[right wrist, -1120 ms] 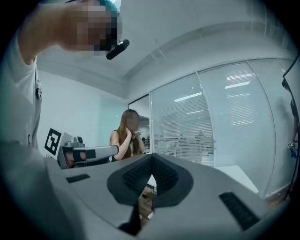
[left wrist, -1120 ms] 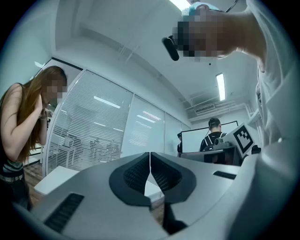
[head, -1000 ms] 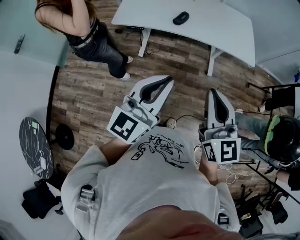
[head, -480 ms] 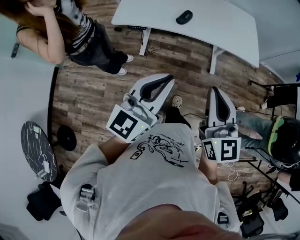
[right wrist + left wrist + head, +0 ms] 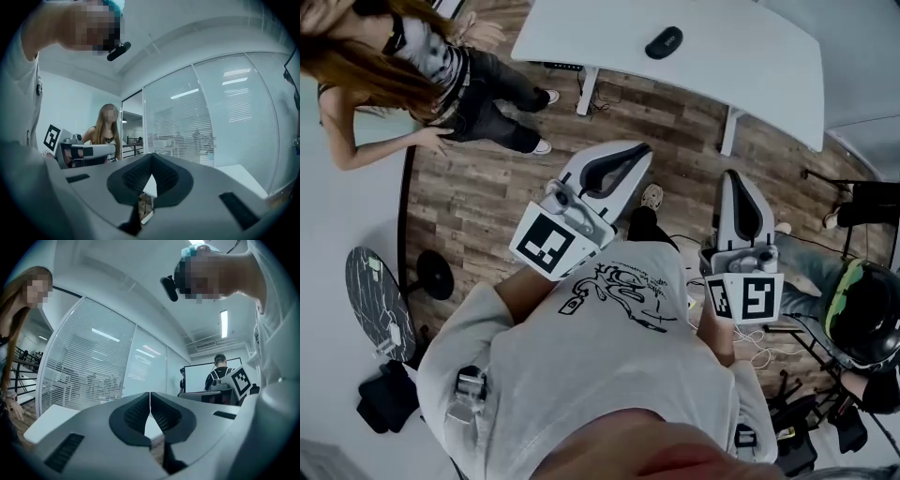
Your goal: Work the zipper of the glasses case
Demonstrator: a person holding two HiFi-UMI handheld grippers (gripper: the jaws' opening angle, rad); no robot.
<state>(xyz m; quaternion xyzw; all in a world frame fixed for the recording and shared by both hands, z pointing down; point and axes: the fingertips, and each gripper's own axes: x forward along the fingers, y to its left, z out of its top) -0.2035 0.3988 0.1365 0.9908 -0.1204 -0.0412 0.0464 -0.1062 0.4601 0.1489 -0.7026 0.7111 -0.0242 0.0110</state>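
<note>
An office room with a wood-plank floor (image 5: 487, 197); glass walls with blinds (image 5: 89, 366) show in both gripper views. At the far side stands a white table (image 5: 741, 75), bare apart from 1 small dark thing near its middle: the glasses case (image 5: 663, 42). It looks closed, though its zipper is too small to make out. A standing person (image 5: 431, 75) is on the floor to the left of the table, just off its corner. A seated person (image 5: 862, 300) in dark, green-edged headgear is at the right edge, with cables (image 5: 759, 354) on the floor nearby. A round dark stand (image 5: 380, 300) sits low at the left.

The wearer holds the 2 grippers level in front of the chest, both aimed toward the table. The left gripper (image 5: 636, 156) has its jaws pressed together with nothing between them. The right gripper (image 5: 734, 180) is the same — closed and empty. Neither is near the case; a stretch of floor lies between.

By my reading the zipper work has not begun and this is the approach. The next move calls for coming up to the table and spreading both pairs of jaws. Then 1 gripper pins the case body while the other finds the zipper pull — a small target needing a careful pinch. Nothing stands on the direct line to the table; the standing person is the only thing close enough to the path to mind.
</note>
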